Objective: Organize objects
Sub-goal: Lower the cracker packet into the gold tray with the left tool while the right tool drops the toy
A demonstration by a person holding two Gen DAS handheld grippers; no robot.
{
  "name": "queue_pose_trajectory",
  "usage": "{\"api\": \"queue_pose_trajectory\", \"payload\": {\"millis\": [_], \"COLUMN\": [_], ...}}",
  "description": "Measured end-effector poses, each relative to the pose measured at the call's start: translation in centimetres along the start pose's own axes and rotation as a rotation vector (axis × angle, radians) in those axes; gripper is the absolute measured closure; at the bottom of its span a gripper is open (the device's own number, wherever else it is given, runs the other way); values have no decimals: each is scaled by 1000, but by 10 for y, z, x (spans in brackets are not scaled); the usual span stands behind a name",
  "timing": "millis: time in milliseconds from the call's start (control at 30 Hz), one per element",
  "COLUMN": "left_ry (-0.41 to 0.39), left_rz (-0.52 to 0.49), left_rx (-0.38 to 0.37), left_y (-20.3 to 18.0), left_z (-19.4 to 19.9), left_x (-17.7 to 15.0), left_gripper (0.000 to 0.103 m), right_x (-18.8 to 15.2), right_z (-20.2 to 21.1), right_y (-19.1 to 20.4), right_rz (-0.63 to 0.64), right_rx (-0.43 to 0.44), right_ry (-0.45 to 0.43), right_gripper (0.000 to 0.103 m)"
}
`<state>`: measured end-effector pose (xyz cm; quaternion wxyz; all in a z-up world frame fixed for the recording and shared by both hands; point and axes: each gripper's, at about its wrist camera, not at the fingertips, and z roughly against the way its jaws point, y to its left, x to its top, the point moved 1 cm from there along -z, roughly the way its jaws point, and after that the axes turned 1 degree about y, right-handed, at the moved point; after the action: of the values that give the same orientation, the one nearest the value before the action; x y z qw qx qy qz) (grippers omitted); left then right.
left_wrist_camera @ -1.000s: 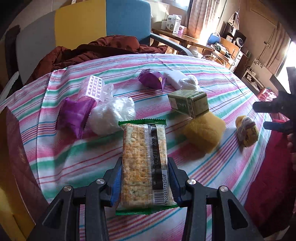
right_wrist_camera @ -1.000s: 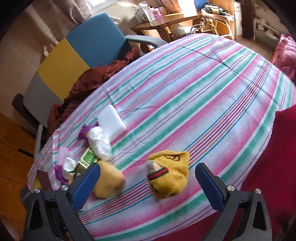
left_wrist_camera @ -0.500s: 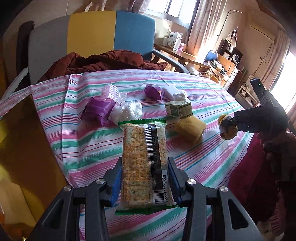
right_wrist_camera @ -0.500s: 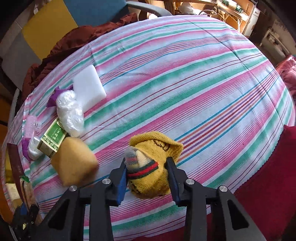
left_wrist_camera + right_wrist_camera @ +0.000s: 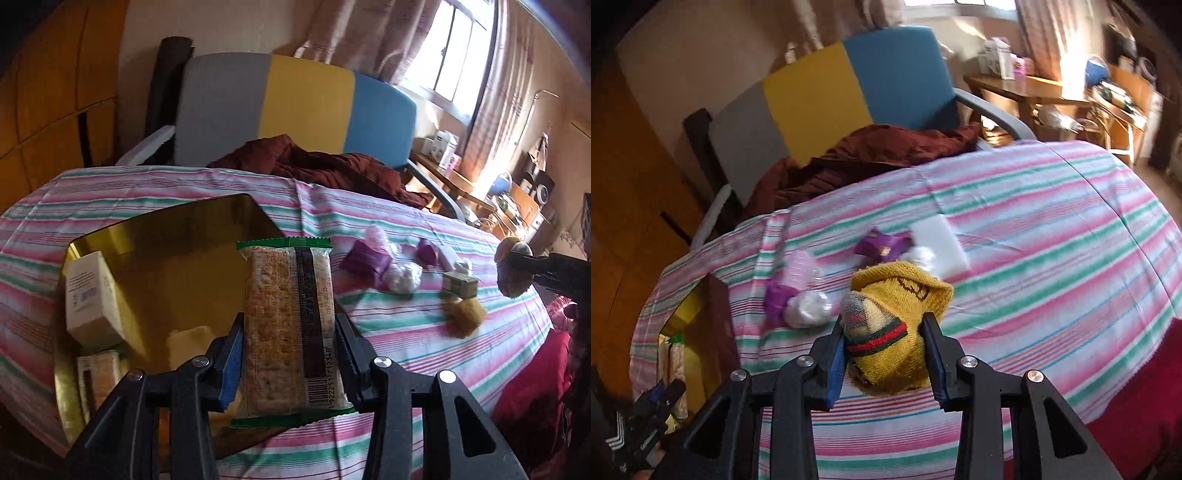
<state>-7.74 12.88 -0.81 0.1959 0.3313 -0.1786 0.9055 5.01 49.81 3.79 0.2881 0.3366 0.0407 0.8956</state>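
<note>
L gripper (image 5: 290, 354) clamped on cracker pack (image 5: 290, 325), held over gold tray's (image 5: 173, 236) near edge, likely for drop-in | R gripper (image 5: 884, 354) clamped on yellow sock (image 5: 897, 332), lifted right of tray, likely next | tray on worktop (image 5: 406, 332)

Lived-in home interior: striped tablecloth (image 5: 1052, 236) over desk, grey-yellow-blue armchair (image 5: 295, 110) draped with maroon garment (image 5: 317, 166), curtained sunlit window (image 5: 454, 55), cluttered wooden side table (image 5: 1027, 86), wooden wardrobe panels (image 5: 48, 92) at left.
</note>
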Motion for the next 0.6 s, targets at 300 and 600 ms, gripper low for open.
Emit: {"api": "queue_pose_trajectory", "payload": {"millis": [300, 600], "left_ry": [-12, -27], "left_rz": [142, 212], "left_rx": [98, 129], "left_y": [78, 113], "left_z": [20, 24], "left_x": [-15, -18], "left_gripper": [58, 58], "right_x": [-36, -52], "right_z": [-40, -85], "right_y": [147, 240], "right_rz": [275, 449], "right_rx": [196, 262], "right_ry": [88, 165], "right_gripper": [65, 65]}}
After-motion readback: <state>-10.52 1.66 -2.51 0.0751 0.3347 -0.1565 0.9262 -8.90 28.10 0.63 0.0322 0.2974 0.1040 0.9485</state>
